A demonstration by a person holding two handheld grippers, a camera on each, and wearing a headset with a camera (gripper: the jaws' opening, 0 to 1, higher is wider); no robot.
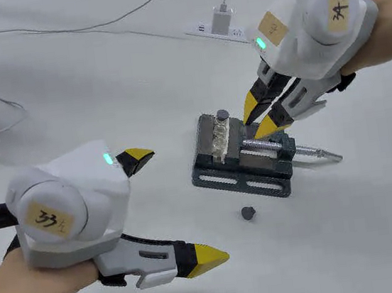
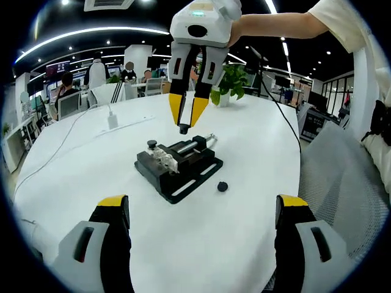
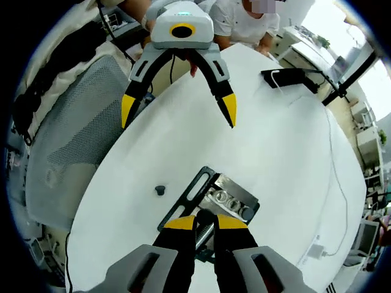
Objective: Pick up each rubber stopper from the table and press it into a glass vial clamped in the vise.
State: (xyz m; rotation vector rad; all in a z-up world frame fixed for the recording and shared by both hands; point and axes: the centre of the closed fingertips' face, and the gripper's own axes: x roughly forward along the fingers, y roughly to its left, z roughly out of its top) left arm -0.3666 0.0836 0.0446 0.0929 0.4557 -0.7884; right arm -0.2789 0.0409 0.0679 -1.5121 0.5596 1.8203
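The right gripper (image 2: pixel 184 121) is clenched on a dark rubber stopper (image 2: pixel 183 129), pinched between its yellow tips. It hovers just above the vise (image 1: pixel 239 177), over the screw side and beside the vials. Between the vise's jaws a row of glass vials (image 1: pixel 220 140) is clamped upright. The vial at 1 end is capped by a seated stopper (image 1: pixel 222 115). 1 loose stopper (image 1: pixel 248 213) lies on the white table (image 1: pixel 139 89), near the vise's base on the side facing the person. The left gripper (image 1: pixel 176 206) is released, its 2 jaws spread wide with nothing between them. It is held low over the table, apart from the vise. Farther back, a white power strip (image 1: pixel 203 30) with a plugged charger (image 1: pixel 222 20) lies on the table, and a cable (image 1: pixel 74 30) trails away from it.
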